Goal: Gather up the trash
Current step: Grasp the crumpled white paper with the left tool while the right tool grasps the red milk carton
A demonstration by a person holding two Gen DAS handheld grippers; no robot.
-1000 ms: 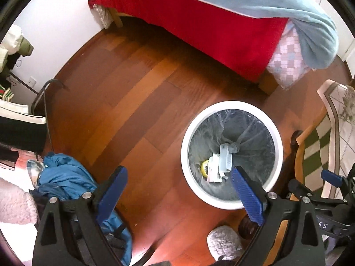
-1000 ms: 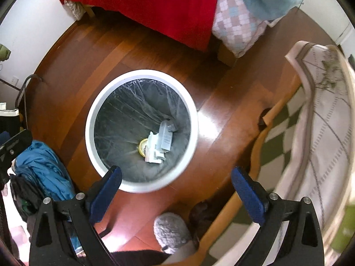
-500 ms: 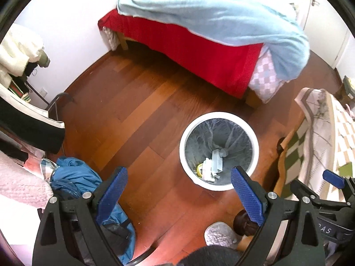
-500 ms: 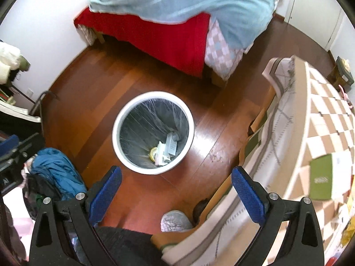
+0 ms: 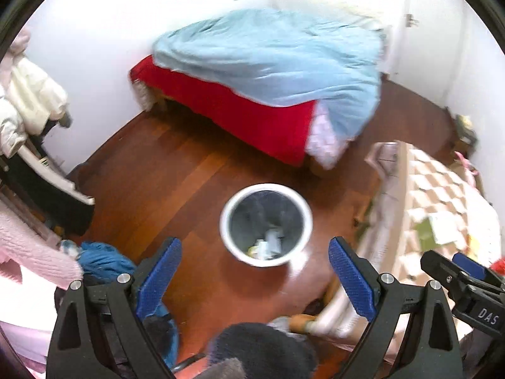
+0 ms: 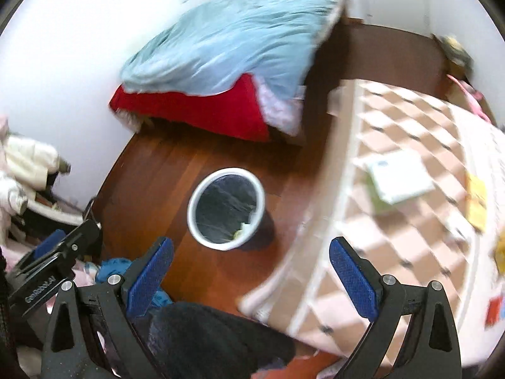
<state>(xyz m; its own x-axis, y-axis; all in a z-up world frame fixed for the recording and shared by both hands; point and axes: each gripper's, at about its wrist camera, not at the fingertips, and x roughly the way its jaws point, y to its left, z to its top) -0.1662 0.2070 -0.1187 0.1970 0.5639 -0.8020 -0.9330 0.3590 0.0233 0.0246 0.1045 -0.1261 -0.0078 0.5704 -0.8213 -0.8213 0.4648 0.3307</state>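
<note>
White round plastic-lined trash bin (image 5: 266, 224) on the wood floor (image 5: 176, 186), 12 o'clock of the empty, wide-open left hand-held gripper (image 5: 254, 271), holds pale scraps (image 5: 265, 246); judged next: swing the equally empty, wide-open right hand-held gripper (image 6: 251, 271) toward papers (image 6: 401, 180) on the checked bed (image 6: 410, 252) at 2 o'clock.
</note>
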